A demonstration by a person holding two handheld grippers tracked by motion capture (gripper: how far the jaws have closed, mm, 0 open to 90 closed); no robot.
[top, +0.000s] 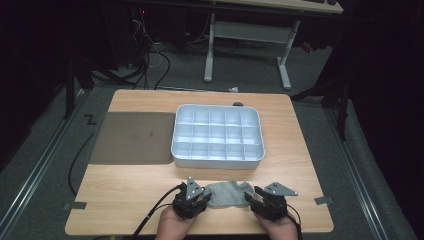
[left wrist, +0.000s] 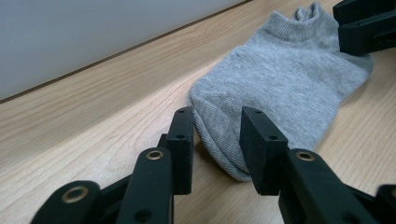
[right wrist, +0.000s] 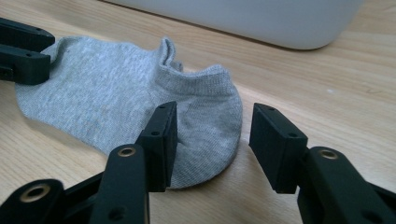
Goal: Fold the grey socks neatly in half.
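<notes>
A: From the high view, where does the work stand?
B: Early. The grey sock [top: 228, 194] lies flat on the tabletop [top: 130, 180], near its front edge, between the left gripper [top: 204, 198] and the right gripper [top: 250, 198]. The compartment tray [top: 218, 135] behind it looks unfilled, and a brown mat [top: 131, 137] sits to its left. I'd judge the sock is not yet picked up; gripping, lifting and placing are all left.

A: And the left gripper view?
B: The left gripper [left wrist: 215, 135] has its jaws part open, straddling the rounded toe end of the sock [left wrist: 285, 79]. One pad sits right at the fabric edge, but no pinch shows.

A: The right gripper view?
B: The right gripper [right wrist: 212, 140] has its jaws spread wider around the cuff end of the sock [right wrist: 116, 98]. The left pad lies over the fabric and the right one stands clear on bare wood. Nothing is clamped.
</notes>
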